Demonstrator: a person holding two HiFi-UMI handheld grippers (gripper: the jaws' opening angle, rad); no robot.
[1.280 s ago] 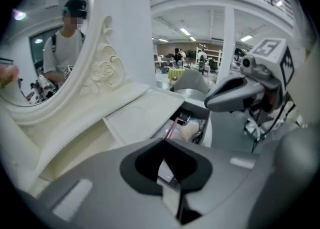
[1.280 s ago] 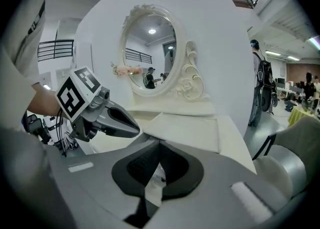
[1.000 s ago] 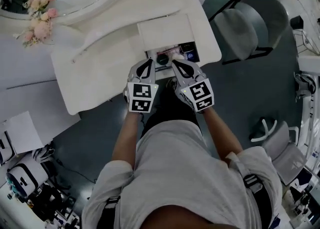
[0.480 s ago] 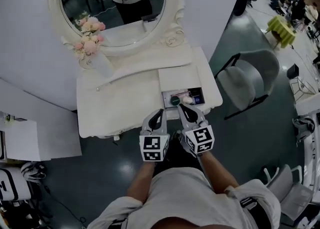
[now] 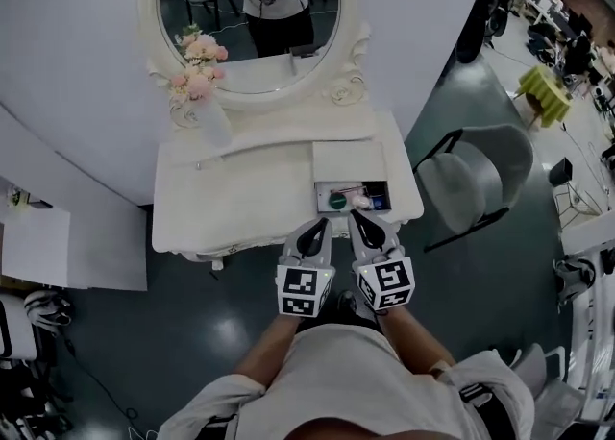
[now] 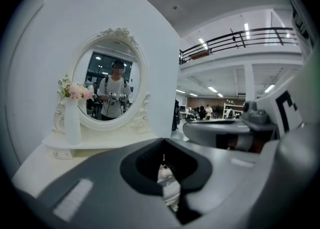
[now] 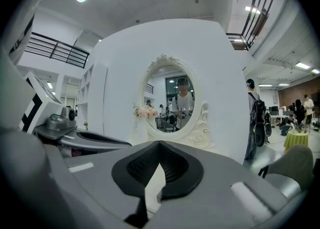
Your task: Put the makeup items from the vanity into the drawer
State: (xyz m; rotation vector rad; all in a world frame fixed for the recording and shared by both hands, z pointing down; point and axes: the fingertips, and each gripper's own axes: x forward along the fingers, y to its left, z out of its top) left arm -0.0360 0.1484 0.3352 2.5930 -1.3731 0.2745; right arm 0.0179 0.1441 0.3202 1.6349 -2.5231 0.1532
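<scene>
A dark, glossy floor point(image 5: 192, 332) surrounds a white vanity table point(image 5: 240, 198) set against a white wall. An oval mirror point(image 5: 255, 15) in a carved white frame stands at the back of the table. A white vase point(image 5: 213, 123) of pink flowers point(image 5: 198, 68) stands on the raised shelf at the left of the mirror. A grey chair point(image 5: 471, 183) stands to the right of the table.

The drawer point(image 5: 321, 200) at the right front of the table is open. Makeup items lie inside it: a round green item point(image 5: 337, 201), a pink item point(image 5: 360, 200) just beside it and a dark blue item point(image 5: 379, 202) at the right end.

The left hand-held gripper point(image 5: 317, 227) and the right hand-held gripper point(image 5: 358, 219) are held side by side over the floor, just in front of the table edge. Both point toward the drawer and touch none of its contents. Both hand-held grippers are clenched, with jaw tips together and nothing gripped. The mirror reflects the person with both hand-held grippers raised.
</scene>
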